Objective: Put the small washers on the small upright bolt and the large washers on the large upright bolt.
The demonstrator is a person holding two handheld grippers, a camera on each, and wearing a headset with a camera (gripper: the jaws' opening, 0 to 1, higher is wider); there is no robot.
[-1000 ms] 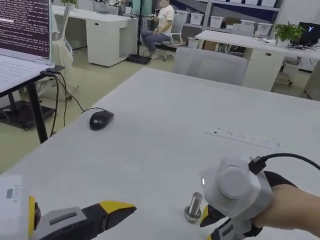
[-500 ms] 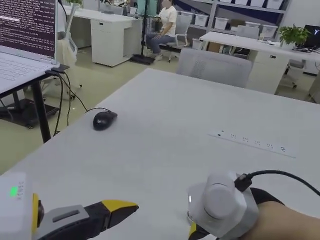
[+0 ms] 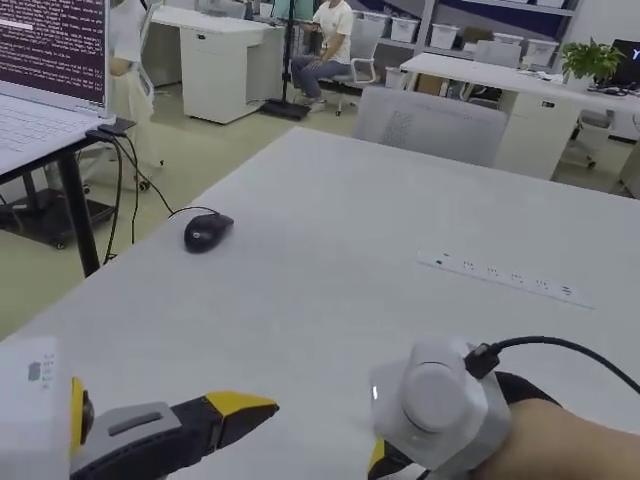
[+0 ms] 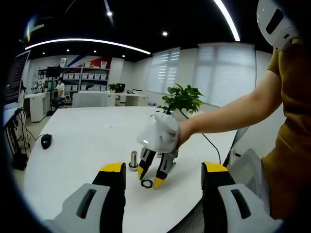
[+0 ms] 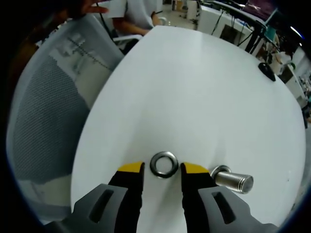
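The biggest thing I see is the white table (image 3: 330,250), which takes up most of the head view. A grey mesh chair (image 5: 43,111) is pushed up to the table's edge in the R gripper view. An open laptop (image 3: 40,70) w/ lines of text on its screen stands on a side stand at the far left. My L gripper (image 4: 164,169) hangs low over the near part of the table. Its two yellow-tipped jaws are spread wide w/ nothing btwn them, so it's open and empty. My R gripper (image 5: 163,169) points down at the table top. Its jaws are apart too, one on each side of the washer w/ a thin gap on both sides, so it isn't squeezing it. In the L gripper view the R tips are low by the table, but I can't tell if they touch it. A long white power strip (image 3: 505,278) lies flat further back on the table. A black mouse (image 3: 207,231) w/ its cord sits near the table's left edge, and both are well apart from the work. The upright bolt (image 5: 232,178) stands head-down on the table, just beside one R jaw. Smallest of all is the washer (image 5: 152,164), a dark metal ring lying flat on the table btwn the R jaws, near the bolt. I can't tell if it's a small or a large one.
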